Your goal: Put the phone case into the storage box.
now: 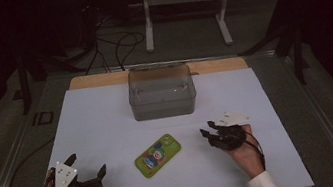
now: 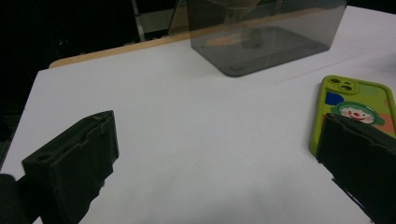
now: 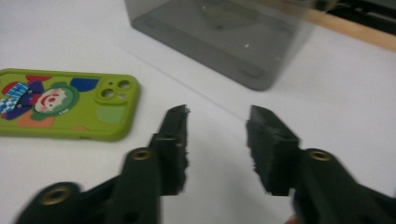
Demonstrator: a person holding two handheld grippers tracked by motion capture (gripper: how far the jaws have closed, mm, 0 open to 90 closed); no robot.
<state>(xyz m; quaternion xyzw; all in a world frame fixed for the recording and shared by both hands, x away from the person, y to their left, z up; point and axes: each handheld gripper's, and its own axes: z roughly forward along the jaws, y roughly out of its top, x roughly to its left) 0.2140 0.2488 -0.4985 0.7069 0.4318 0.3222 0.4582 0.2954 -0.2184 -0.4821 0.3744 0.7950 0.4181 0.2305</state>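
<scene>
Between the two grippers, the green phone case (image 1: 158,155) lies flat on the white table (image 1: 109,128). Both the left gripper (image 1: 88,167) and right gripper (image 1: 207,133) stand open and empty; approach seems underway, and closing on the case's edges likely comes next.

A green phone case (image 1: 158,155) with a clown picture lies flat, camera side up, on the white sheet.

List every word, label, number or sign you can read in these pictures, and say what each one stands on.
No readable text in these pictures.
Green phone case: a cartoon clown picture, no letters or numbers to make out.
Smoky clear box: no label seen.
White mat: blank.
Grey plate on the left tool: dots, no writing.
A dark mark on the surface left of the mat: too dim to read.
</scene>
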